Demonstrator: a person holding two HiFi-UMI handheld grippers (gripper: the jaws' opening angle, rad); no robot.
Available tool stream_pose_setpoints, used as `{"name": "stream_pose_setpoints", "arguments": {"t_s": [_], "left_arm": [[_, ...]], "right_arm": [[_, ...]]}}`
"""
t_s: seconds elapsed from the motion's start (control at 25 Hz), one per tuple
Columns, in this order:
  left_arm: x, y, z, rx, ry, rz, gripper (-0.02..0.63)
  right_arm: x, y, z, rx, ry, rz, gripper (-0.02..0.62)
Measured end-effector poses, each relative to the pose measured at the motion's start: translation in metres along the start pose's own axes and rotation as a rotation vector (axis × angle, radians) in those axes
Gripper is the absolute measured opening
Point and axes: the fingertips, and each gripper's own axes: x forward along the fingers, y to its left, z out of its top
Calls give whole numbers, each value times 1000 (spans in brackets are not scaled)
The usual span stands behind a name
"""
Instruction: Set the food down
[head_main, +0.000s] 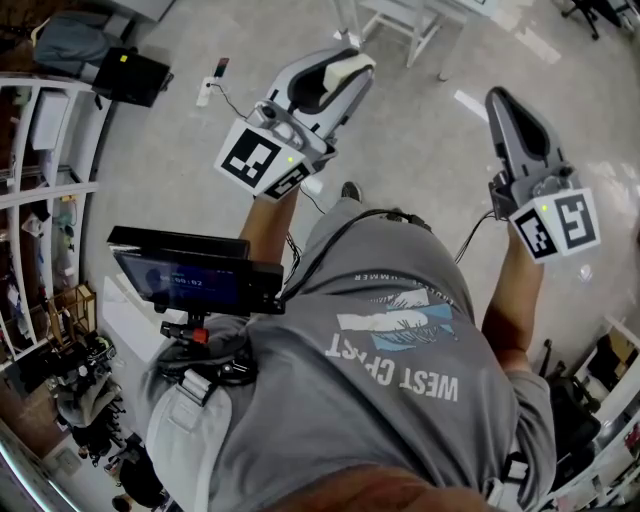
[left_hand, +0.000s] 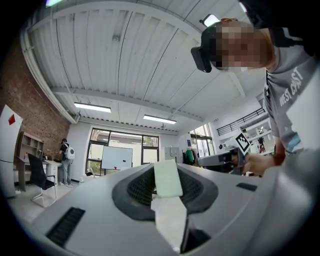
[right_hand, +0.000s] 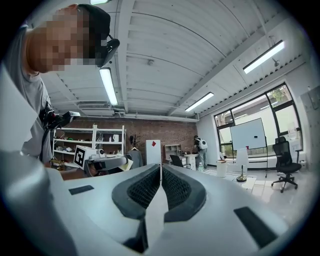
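Note:
My left gripper (head_main: 352, 64) is raised in front of the person's chest and shut on a flat, pale green-cream food piece (head_main: 345, 68). In the left gripper view the piece (left_hand: 167, 179) stands up between the dark pads (left_hand: 137, 187), sticking out past them. In the right gripper view the left gripper (right_hand: 107, 163) shows at the left, with the pale piece (right_hand: 126, 163) at its tip. My right gripper (head_main: 497, 98) is held up at the right. Its jaws (right_hand: 160, 175) are shut with nothing between them. Both grippers are in the air above the floor.
Below me are the person's grey shirt and a chest-mounted screen (head_main: 190, 275). White table legs (head_main: 400, 25) and a power strip (head_main: 210, 85) are on the floor ahead, with shelves (head_main: 40, 150) at the left. Farther off are a person with a backpack (left_hand: 66, 160) and an office chair (right_hand: 285, 167).

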Motion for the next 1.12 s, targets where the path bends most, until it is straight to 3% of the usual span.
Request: {"name": "stream_pose_setpoints", "arguments": {"t_s": [0.12, 0.4, 0.64, 0.96, 1.12], "left_arm": [[4, 24, -9, -3, 0, -8, 106], [22, 20, 2, -8, -18, -51, 106], [13, 98, -10, -18, -33, -82, 106], [35, 83, 0, -24, -36, -131, 106], [61, 106, -22, -29, -18, -118, 106]], "right_arm": [[23, -7, -5, 2, 6, -12, 15], [12, -17, 11, -12, -5, -57, 15], [88, -13, -1, -17, 0, -89, 15], [71, -21, 14, -21, 0, -123, 15], [91, -57, 1, -1, 11, -120, 15]]}}
